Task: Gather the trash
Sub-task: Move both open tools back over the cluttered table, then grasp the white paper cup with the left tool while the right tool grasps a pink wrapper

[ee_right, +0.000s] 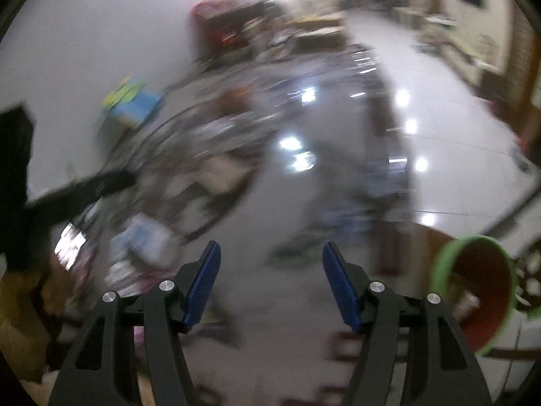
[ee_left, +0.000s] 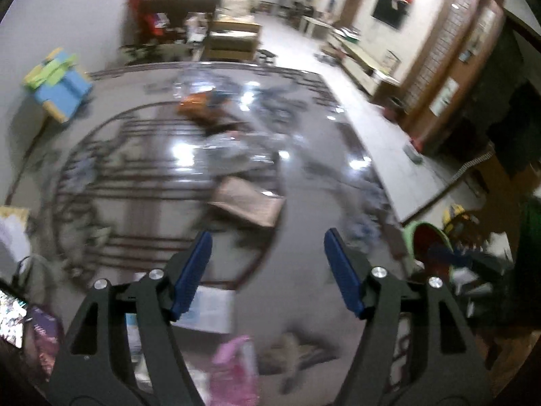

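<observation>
Both the left gripper (ee_left: 267,247) and right gripper (ee_right: 270,257) are seen spread apart and empty above a glossy floor (ee_left: 304,203). Beyond them, litter is strewn: a pink wrapper (ee_left: 233,365) nearest, flattened cardboard (ee_left: 250,199) farther off, a green-rimmed bin (ee_right: 473,291) beside. Motion is best slowed and one near piece squarely straddled before closing.

I look over a glossy grey floor (ee_left: 304,304) that mirrors ceiling lights as bright spots. A round patterned rug (ee_left: 111,169) covers the near left. The left wall (ee_left: 67,17) is plain white. Far off stands a dark shelf (ee_left: 175,10); along the right run a low cabinet (ee_left: 365,64) and wooden panels (ee_left: 449,50).
</observation>
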A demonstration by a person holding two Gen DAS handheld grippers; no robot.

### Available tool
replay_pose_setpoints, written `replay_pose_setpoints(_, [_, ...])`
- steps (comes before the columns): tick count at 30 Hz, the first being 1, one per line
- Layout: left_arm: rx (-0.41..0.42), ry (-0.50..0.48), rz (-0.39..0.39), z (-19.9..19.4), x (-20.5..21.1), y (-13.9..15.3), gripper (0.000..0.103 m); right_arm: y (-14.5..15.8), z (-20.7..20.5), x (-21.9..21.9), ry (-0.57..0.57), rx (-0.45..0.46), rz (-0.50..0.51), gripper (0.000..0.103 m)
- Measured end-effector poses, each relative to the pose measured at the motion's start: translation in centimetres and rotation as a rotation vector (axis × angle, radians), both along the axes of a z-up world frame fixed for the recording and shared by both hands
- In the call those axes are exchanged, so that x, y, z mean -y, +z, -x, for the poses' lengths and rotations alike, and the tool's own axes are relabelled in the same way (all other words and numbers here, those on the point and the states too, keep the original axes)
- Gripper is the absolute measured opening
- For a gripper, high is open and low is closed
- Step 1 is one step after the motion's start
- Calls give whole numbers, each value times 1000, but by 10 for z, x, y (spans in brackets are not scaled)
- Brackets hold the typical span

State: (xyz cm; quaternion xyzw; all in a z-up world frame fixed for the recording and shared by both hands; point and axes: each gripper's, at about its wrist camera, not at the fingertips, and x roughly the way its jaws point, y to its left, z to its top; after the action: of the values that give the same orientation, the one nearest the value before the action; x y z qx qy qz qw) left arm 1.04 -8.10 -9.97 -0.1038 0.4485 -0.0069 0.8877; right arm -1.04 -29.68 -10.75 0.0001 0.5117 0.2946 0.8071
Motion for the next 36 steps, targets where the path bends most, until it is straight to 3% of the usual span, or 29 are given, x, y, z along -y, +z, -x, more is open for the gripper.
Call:
replay_pose_setpoints(3, [-13,47,2,11,-37,-6,67,-27,18,-57,106,-127,-63,61])
replay_pose_setpoints(6, [-36,66,14,21,-64,-14,67,-53,27,-109,162,-210,-25,60])
replay_pose_setpoints(13, [-65,64,0,41,-108,-24,67,-91,36,-163,191,-317,24,61])
replay_pose_setpoints(15, [-75,40,-6,46,-116,-29,67,-103,36,-173,172,-319,91,58])
replay_pose_setpoints(18, [-78,-17,-15,55,-124,-34,68,-109,39,-177,144,-313,115,55])
replay_pose_setpoints(21, [-74,-109,-29,64,-123,-40,70,-110,38,-181,139,-253,169,31])
replay_pose_setpoints(25, [-105,-347,-71,76,-104,-54,71,-112,30,-175,89,-237,158,20])
replay_pose_setpoints(28, [-169,-505,-54,86,-84,-69,71,-101,22,-158,17,-195,143,12])
replay_pose_setpoints(30, [-234,-566,-49,92,-73,-85,71,-95,17,-149,-25,-171,144,11])
replay_pose_setpoints(33, [-299,-584,-50,95,-64,-106,72,-88,13,-139,-73,-148,149,11])
replay_pose_setpoints(36, [-376,-549,37,91,-65,-123,73,-85,13,-132,-94,-147,143,15])
